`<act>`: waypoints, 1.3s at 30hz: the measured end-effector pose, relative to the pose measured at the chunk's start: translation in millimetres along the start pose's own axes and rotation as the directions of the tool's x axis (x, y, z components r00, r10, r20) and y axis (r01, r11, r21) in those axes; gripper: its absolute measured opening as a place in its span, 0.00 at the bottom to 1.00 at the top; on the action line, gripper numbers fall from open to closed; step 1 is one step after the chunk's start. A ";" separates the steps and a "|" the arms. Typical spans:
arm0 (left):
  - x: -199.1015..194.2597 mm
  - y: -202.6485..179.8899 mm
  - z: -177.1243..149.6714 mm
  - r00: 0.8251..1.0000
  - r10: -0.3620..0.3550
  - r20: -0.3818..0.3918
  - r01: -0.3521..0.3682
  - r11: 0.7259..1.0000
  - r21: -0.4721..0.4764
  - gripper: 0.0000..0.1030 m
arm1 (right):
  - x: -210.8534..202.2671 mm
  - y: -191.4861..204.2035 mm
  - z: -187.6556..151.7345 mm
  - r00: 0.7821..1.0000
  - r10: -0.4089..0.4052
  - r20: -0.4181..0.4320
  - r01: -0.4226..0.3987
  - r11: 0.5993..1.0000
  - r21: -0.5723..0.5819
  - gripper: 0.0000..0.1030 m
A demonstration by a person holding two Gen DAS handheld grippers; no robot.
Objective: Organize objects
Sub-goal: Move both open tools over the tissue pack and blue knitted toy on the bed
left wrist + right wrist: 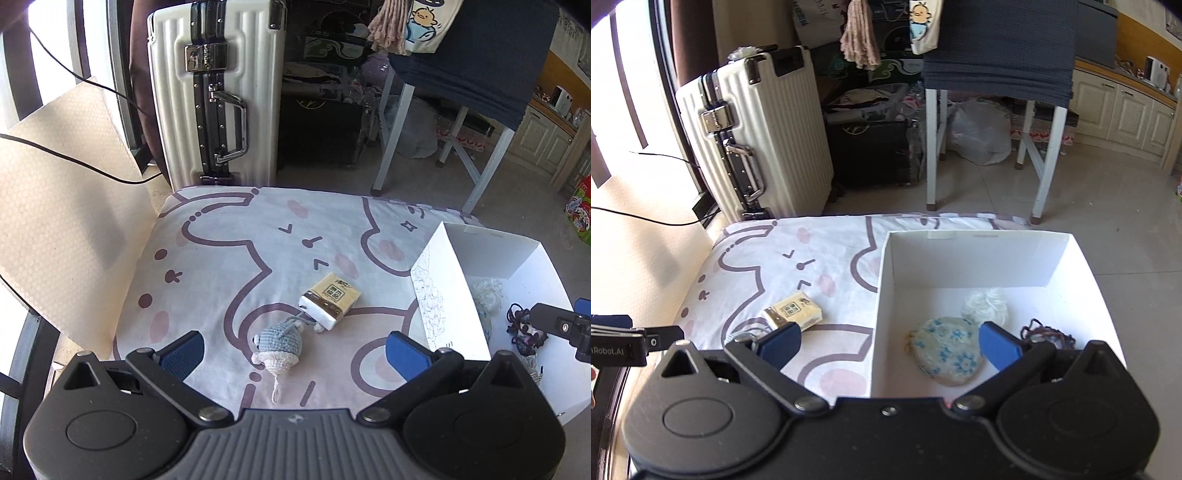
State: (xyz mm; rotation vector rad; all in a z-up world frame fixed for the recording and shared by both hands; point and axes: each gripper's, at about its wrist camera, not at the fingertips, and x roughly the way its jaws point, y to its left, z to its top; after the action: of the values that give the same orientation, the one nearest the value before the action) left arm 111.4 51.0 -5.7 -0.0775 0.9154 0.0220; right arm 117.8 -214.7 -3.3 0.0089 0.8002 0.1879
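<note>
The left tool (293, 350) hangs over the cartoon-printed bed cover (221, 266) with its blue fingers spread wide and nothing between them; just ahead of it lies a small crocheted blue-grey toy (279, 341), its cord trailing toward the camera, and touching the toy's far side sits a yellow-and-white pack of tissues (330, 300); the print on the pack is too small to read; to the right stands a white cardboard box (448, 295), its near wall hiding much of the inside from this side; the right tool (889, 345) is likewise spread open and empty, one finger over the bed cover, the other over the box (882, 314); inside the box lie a round pouch with blue flowers (945, 349), a pale fluffy ball (984, 304) behind it, and a dark tangle of yarn or cord (1047, 332), half hidden by the tool's arm, so I cannot make out what it is; beyond the bed stands a ribbed white suitcase (214, 92), cut off at the top.
</note>
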 end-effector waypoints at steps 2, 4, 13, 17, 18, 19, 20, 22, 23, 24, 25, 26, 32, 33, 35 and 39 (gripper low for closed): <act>0.7 4.8 0.2 1.000 -0.002 0.000 0.002 1.000 -0.007 1.00 | 1.7 6.1 0.6 1.000 0.010 0.005 -0.010 1.000 -0.019 1.00; 1.7 8.9 0.2 1.000 0.000 -0.004 0.000 1.000 -0.016 1.00 | 3.1 11.7 1.3 1.000 0.022 0.011 -0.022 0.999 -0.034 1.00; 12.3 22.9 -6.3 0.999 0.049 -0.014 -0.049 0.998 -0.032 1.00 | 7.8 37.0 3.5 0.994 0.091 0.061 -0.085 0.992 -0.092 1.00; 17.0 28.1 -12.0 0.999 0.054 -0.002 -0.055 0.998 -0.010 1.00 | 13.7 44.9 3.3 0.993 0.103 0.061 -0.097 0.990 -0.103 1.00; 18.3 29.5 -13.3 0.998 0.058 -0.001 -0.058 0.998 -0.004 1.00 | 15.1 46.8 3.1 0.993 0.102 0.058 -0.095 0.989 -0.109 1.00; 20.1 30.9 -14.5 0.998 0.063 -0.002 -0.063 0.998 0.000 1.00 | 16.5 48.5 2.7 0.993 0.102 0.055 -0.095 0.988 -0.118 1.00; 21.7 32.8 -15.6 0.998 0.067 -0.004 -0.067 0.998 0.001 1.00 | 18.1 50.2 2.1 0.993 0.103 0.051 -0.095 0.987 -0.129 1.00; 24.1 38.3 -17.4 0.998 0.064 0.003 -0.064 0.998 -0.013 1.00 | 21.2 53.5 0.1 0.993 0.114 0.043 -0.106 0.982 -0.159 1.00; 24.2 41.7 -18.0 0.998 0.057 0.016 -0.057 0.998 -0.034 1.00 | 22.8 55.6 -0.4 0.992 0.121 0.041 -0.112 0.977 -0.180 1.00; 24.8 45.1 -17.8 0.999 0.048 0.021 -0.047 0.998 -0.052 1.00 | 24.3 58.0 -0.6 0.992 0.122 0.037 -0.113 0.973 -0.201 1.00; 26.8 48.7 -16.8 0.999 0.034 0.018 -0.033 0.997 -0.070 0.99 | 25.7 60.2 -0.6 0.991 0.126 0.032 -0.116 0.968 -0.223 1.00; 28.7 51.4 -15.9 1.000 0.025 0.014 -0.024 0.996 -0.084 0.97 | 27.6 62.4 -0.3 0.991 0.132 0.026 -0.122 0.962 -0.243 1.00; 51.8 61.7 -13.7 0.998 -0.036 -0.054 0.027 0.986 -0.166 0.81 | 50.4 72.4 6.7 0.989 0.140 -0.037 -0.145 0.943 -0.300 1.00; 57.8 61.6 -13.3 0.997 -0.042 -0.071 0.029 0.984 -0.173 0.80 | 55.3 74.9 8.5 0.989 0.140 -0.047 -0.147 0.939 -0.309 1.00; 68.5 60.9 -12.9 0.994 -0.050 -0.095 0.033 0.984 -0.176 0.74 | 65.1 80.5 12.3 0.988 0.139 -0.064 -0.152 0.932 -0.328 1.00; 85.1 55.6 -12.2 0.991 -0.048 -0.122 0.028 0.987 -0.156 0.73 | 85.5 90.4 22.0 0.986 0.147 -0.084 -0.166 0.929 -0.332 0.90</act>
State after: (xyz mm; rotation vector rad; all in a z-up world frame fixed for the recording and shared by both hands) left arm 150.7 104.4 -83.8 -0.2422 1.0369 0.0528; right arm 176.9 -109.9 -41.8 -0.2592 0.8165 0.4781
